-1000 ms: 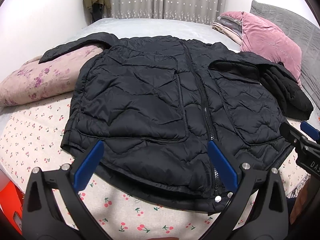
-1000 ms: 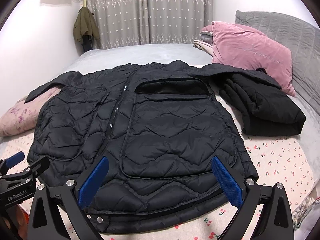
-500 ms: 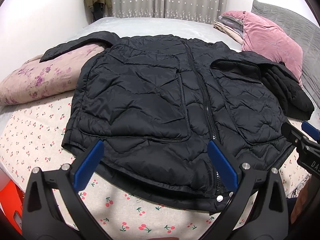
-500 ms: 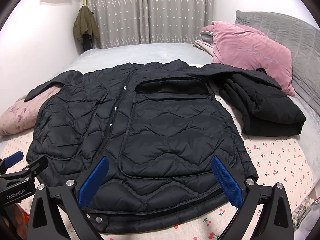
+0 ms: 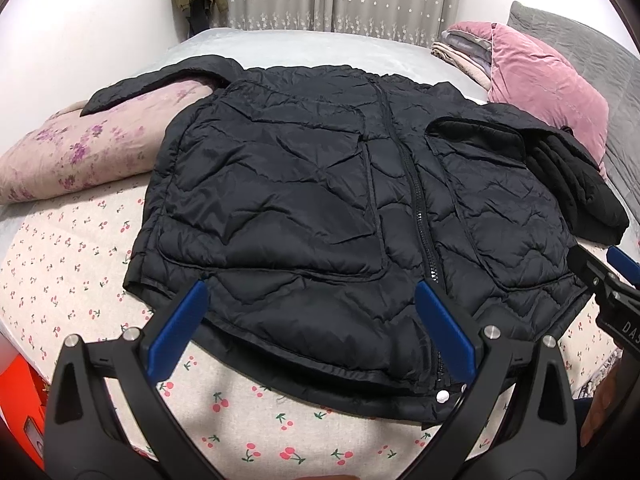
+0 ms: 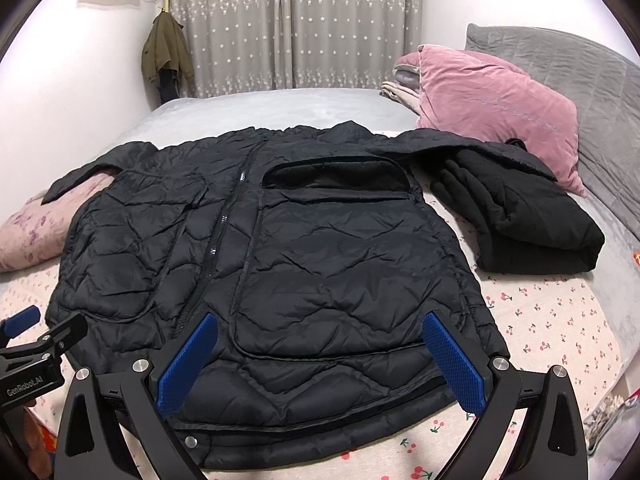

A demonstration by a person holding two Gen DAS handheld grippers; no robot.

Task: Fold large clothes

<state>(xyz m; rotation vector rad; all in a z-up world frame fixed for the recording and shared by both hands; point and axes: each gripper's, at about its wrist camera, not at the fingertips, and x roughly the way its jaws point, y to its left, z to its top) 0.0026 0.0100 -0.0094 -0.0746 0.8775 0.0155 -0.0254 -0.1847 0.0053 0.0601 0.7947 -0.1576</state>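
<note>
Jackets (image 5: 304, 208) — 1 flat, 1 folded (image 6: 520, 216) — w/ 2 pillows; left claw (image 5: 312, 328), right claw (image 6: 320, 360) both released.

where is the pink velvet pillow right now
The pink velvet pillow sits far right in both wrist views, leaning against the grey quilted headboard, behind the folded black garment.

Left gripper (image 5: 312, 322) and right gripper (image 6: 320, 354) side by side, jaws spread wide, nothing between them.

Pink pillow (image 6: 496, 96), floral pillow (image 5: 76, 152), olive coat (image 6: 166, 50) beside starry curtains (image 6: 296, 20).
</note>
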